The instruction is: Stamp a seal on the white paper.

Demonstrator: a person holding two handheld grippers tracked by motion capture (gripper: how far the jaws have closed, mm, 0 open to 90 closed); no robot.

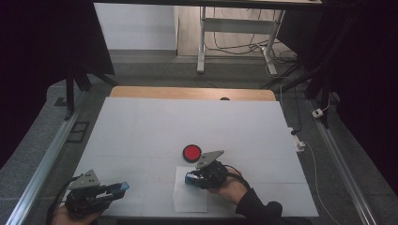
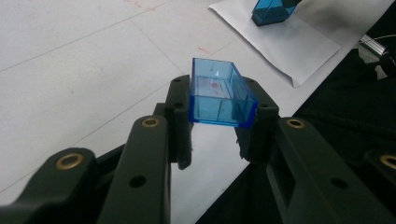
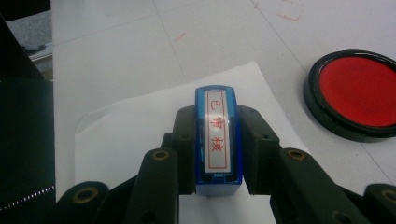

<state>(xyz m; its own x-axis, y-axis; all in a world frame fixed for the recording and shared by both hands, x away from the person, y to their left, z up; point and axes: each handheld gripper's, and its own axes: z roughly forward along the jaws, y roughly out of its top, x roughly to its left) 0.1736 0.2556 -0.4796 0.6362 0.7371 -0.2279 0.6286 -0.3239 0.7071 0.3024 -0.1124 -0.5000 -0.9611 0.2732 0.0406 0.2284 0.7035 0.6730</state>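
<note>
Jaws of the right gripper (image 3: 217,140) clamp the blue stamp (image 3: 217,135) lengthwise over the paper (image 3: 140,126), ink pad (image 3: 359,93) just right; left gripper (image 2: 219,121) clamps the stamp's cap (image 2: 219,95).

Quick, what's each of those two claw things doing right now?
Left gripper: closed on a clear blue cap, held above the table.
Right gripper: closed on a blue stamp, over the sheet of paper.

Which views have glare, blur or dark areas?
High view: dim, with black surroundings and soft detail on the white table sheet. Left gripper view: sharp on the clear blue plastic cap, reflections on its walls. Right gripper view: glare on the blue rectangular stamp; near tongs blurred.
</note>
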